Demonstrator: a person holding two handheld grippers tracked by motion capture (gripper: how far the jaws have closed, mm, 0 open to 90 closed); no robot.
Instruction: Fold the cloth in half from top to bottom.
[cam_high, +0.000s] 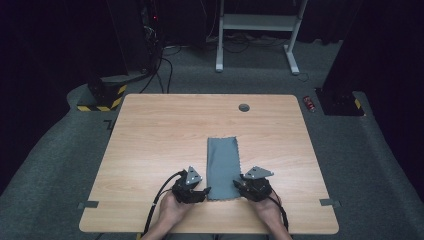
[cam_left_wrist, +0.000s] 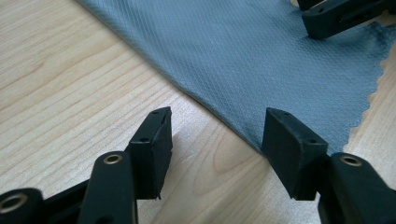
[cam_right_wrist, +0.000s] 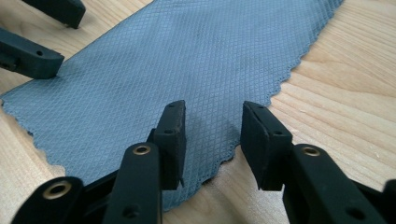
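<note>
A grey cloth (cam_high: 223, 165), folded into a long strip, lies flat on the wooden table (cam_high: 150, 130). My left gripper (cam_high: 206, 191) sits at its near left corner. In the left gripper view, the left gripper (cam_left_wrist: 217, 123) stands open, with one jaw over bare wood and the other at the straight edge of the cloth (cam_left_wrist: 261, 51). My right gripper (cam_high: 239, 186) is at the near right corner. In the right gripper view, the right gripper (cam_right_wrist: 212, 116) is open astride the scalloped edge of the cloth (cam_right_wrist: 187, 60), without pinching it.
A round cable hole (cam_high: 244, 107) sits near the table's far edge. Tape marks (cam_high: 88, 204) flank the front corners. On the carpet beyond stand a white desk frame (cam_high: 255, 22), a yellow-black striped base (cam_high: 102, 100) and a small red object (cam_high: 310, 103).
</note>
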